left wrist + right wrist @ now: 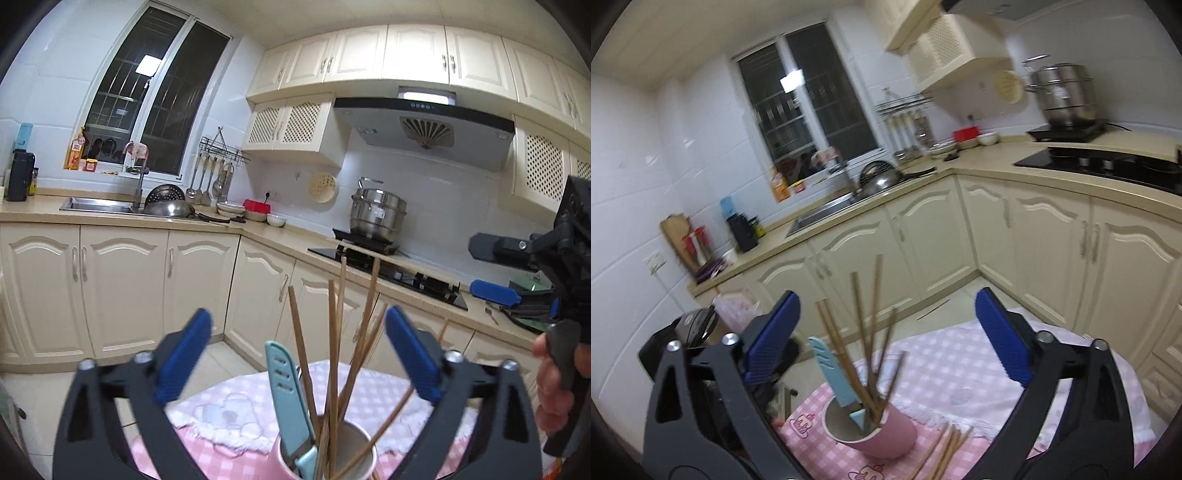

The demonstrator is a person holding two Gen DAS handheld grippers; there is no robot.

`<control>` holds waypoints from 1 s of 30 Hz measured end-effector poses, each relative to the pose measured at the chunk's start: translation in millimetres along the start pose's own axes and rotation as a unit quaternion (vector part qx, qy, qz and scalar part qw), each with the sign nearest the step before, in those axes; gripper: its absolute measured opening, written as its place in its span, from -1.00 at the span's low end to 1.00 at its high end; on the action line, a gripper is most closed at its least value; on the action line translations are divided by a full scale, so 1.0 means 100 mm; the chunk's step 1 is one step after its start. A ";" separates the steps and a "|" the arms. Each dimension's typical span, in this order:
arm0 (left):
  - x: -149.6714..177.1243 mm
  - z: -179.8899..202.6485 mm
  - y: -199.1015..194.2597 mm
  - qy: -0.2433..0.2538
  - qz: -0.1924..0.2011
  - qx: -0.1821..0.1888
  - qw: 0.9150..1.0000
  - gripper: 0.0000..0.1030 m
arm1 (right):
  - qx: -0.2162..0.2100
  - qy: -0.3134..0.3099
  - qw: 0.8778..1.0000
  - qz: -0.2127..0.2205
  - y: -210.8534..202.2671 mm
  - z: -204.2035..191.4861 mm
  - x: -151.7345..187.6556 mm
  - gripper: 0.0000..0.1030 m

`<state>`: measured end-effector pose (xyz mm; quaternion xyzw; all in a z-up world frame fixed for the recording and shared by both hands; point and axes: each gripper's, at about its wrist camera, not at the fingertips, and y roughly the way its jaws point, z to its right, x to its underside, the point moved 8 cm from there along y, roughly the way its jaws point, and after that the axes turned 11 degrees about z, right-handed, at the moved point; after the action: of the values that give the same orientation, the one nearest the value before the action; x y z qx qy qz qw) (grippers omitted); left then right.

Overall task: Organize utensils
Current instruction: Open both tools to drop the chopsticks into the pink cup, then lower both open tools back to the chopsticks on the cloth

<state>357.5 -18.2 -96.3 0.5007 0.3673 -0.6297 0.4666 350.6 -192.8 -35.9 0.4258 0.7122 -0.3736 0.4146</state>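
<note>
Landmark: the pink cup [877, 430] stands on the pink checked cloth [960, 365] that covers the bench, near the cloth's fringed edge.
In the cup: a sheaf of wooden chopsticks [334, 354] fanned out and leaning, with a light-blue knife [290, 402] beside them.
Beside the cup: loose chopsticks [945, 456] lie flat on the cloth, just to the cup's right in the right wrist view.
Left gripper [297, 354]: jaws wide, nothing between the pads; the cup sits below and between them.
Right gripper [886, 339]: jaws wide and empty, above the cup.
Step, as I judge it: gather the loose sticks into the cup.
Doing it well: approach low, pinch the sticks near their middle, keep them parallel, steady the cup so the leaning load does not tip it.
</note>
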 end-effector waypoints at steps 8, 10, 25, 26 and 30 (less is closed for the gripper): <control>-0.07 0.07 -0.29 0.040 -0.038 -0.013 0.998 0.91 | 0.040 0.024 0.999 -0.015 -0.22 0.32 0.08 0.85; -0.06 0.08 -0.35 0.047 -0.047 -0.014 0.998 0.91 | 0.047 0.027 0.998 -0.025 -0.28 0.37 0.16 0.85; 0.30 0.23 -0.68 0.082 -0.113 -0.006 0.990 0.91 | 0.079 0.040 0.990 -0.113 -0.49 0.60 0.84 0.85; 0.34 0.25 -0.68 0.083 -0.117 -0.006 0.990 0.91 | 0.079 0.040 0.989 -0.120 -0.49 0.61 0.90 0.85; 0.53 0.33 -0.71 0.085 -0.143 0.007 0.986 0.91 | 0.083 0.036 0.984 -0.154 -0.51 0.64 1.16 0.84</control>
<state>276.3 -39.7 -140.7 0.4981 0.4690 -0.6475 0.3356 287.1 -233.8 -156.2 0.3567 0.7506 -0.4750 0.2893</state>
